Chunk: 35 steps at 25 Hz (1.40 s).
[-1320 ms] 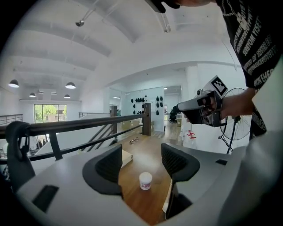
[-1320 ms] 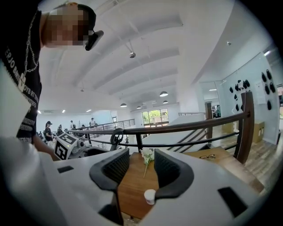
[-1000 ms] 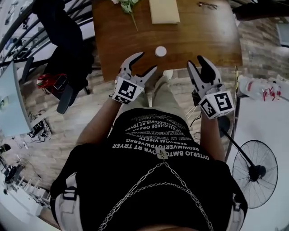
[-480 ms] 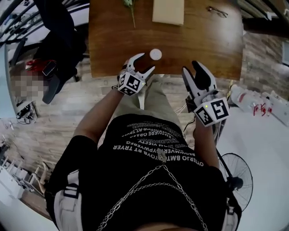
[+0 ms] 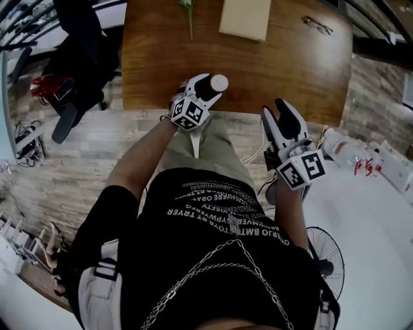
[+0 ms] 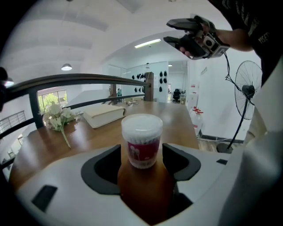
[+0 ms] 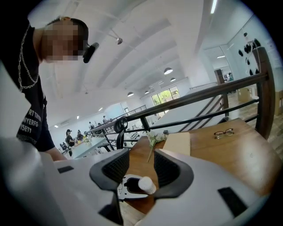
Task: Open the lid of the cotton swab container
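The cotton swab container point(image 6: 142, 140), a clear tub with a white lid and a pink label, stands upright near the front edge of the wooden table point(image 5: 277, 64). In the head view its white lid point(image 5: 219, 82) shows at the tips of my left gripper point(image 5: 204, 86). My left gripper point(image 6: 141, 161) has a jaw on each side of the tub; the jaws are opening and a gap shows at each pad. My right gripper point(image 5: 274, 111) hangs open and holds nothing, off the table edge to the right. In the right gripper view the tub point(image 7: 147, 185) appears far off between my right gripper's point(image 7: 139, 170) jaws.
A beige book point(image 5: 244, 18), a flower stem point(image 5: 187, 13) and glasses point(image 5: 317, 26) lie at the table's far side. A dark chair point(image 5: 77, 58) stands to the left. Bottles point(image 5: 361, 158) and a floor fan point(image 5: 324, 261) are on the right.
My left gripper has moved forward over the table edge until its jaws flank the container. My right gripper has stayed off the table on the right, drifting slightly.
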{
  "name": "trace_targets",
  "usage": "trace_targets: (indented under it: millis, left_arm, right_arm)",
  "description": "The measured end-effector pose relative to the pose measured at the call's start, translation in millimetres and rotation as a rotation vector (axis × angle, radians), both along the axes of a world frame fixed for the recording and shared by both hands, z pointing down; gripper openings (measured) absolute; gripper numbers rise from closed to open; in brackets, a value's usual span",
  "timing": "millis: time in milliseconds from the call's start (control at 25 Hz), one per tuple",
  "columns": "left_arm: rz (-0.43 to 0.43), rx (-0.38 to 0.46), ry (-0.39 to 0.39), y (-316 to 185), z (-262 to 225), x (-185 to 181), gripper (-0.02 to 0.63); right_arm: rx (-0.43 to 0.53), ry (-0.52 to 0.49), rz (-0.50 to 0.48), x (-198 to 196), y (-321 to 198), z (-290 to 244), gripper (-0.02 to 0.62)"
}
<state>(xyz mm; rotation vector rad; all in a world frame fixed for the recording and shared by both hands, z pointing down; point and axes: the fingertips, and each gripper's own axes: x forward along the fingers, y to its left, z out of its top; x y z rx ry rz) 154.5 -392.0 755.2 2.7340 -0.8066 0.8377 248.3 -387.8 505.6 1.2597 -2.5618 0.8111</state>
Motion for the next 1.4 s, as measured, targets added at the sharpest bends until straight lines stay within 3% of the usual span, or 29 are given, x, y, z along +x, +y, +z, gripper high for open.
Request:
trace_targets:
  millis: [320,600,960,1400]
  left_arm:
    - [0.031,-0.001,-0.069,-11,9,14,0.293]
    - [0.046,0.005,-0.08,-10,3,10,0.279]
    - [0.086,0.006,-0.036,-4,-67,-3,0.279]
    - [0.06,0.023,-0.079,12,-154,-35,0.278]
  right_arm:
    - [-0.037,-0.041,0.01,2,3,1,0.161]
    - [-0.02,-0.035,-0.009,-9,4,-11,0.161]
    - [0.029,-0.01,-0.043,-36,11,-36,0.161]
    - [0.112,0.013,-0.043,-65,27,-71,0.16]
